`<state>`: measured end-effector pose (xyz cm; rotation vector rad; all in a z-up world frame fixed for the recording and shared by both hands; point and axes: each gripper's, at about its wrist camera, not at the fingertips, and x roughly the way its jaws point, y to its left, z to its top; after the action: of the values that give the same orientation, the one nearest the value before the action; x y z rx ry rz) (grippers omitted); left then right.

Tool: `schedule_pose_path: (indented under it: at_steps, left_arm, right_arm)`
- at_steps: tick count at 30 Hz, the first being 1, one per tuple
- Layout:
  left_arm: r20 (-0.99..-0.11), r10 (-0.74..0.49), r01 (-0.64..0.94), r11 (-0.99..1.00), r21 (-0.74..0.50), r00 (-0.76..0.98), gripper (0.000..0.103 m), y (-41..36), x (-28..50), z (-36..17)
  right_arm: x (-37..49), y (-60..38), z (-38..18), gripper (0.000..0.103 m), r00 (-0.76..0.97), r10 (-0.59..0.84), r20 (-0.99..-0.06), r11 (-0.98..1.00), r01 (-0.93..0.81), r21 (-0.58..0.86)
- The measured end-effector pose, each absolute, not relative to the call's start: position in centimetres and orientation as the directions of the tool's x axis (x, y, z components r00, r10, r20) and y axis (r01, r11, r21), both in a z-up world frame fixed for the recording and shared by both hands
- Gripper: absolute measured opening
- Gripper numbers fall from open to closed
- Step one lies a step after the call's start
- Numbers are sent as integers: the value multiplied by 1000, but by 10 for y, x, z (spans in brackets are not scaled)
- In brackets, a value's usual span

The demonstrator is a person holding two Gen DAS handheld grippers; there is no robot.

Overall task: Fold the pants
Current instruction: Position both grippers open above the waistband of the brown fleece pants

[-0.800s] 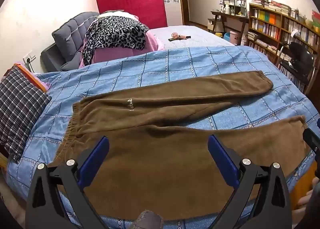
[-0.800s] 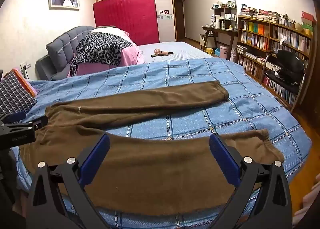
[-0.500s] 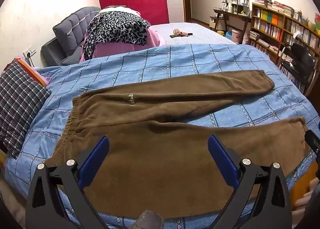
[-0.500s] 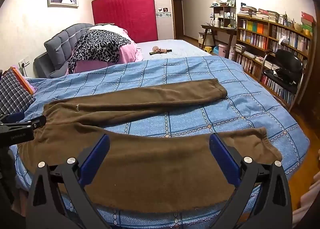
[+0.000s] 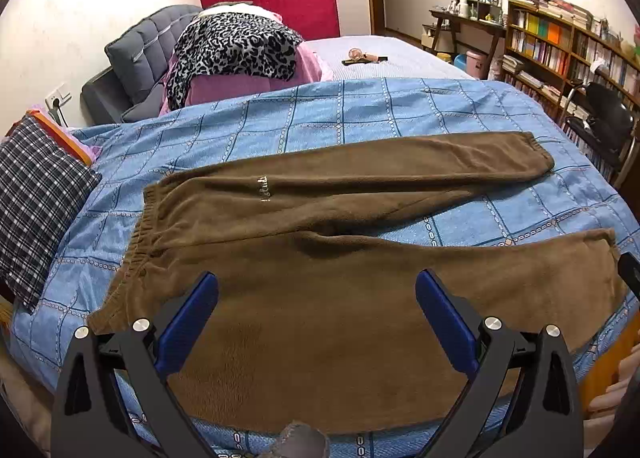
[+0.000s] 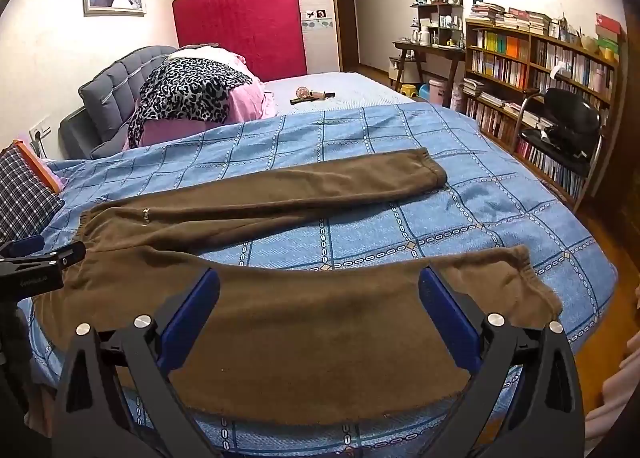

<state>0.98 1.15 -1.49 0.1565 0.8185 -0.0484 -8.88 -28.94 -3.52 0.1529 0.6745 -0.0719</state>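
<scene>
Brown fleece pants (image 5: 320, 258) lie flat on the blue checked bedspread (image 5: 320, 117), waistband to the left, legs spread apart to the right. They also show in the right wrist view (image 6: 280, 306). My left gripper (image 5: 316, 298) is open and empty, held above the near leg close to the waist. My right gripper (image 6: 320, 294) is open and empty above the near leg, farther toward the cuff (image 6: 524, 262). The left gripper shows at the left edge of the right wrist view (image 6: 36, 270).
A plaid cushion (image 5: 36, 193) lies at the bed's left. A leopard-print cloth on pink bedding (image 5: 232, 49) and a grey headboard are behind. Bookshelves (image 6: 540, 69) and a black chair (image 6: 568, 125) stand at right. The bed's near edge runs below the grippers.
Both grippers have tilted or risen slightly, so the pants sit a little higher and farther in each view. The pants have not moved. Both grippers stay open.
</scene>
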Motion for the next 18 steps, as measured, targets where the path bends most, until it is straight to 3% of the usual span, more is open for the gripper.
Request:
schedule_pose_path:
  at_steps: [18]
  left_arm:
    - [-768,44,64,992,109,638,98,31,27,-32]
  right_arm:
    - [-75,-286,-45,100,748,-8,-664,985,122,126]
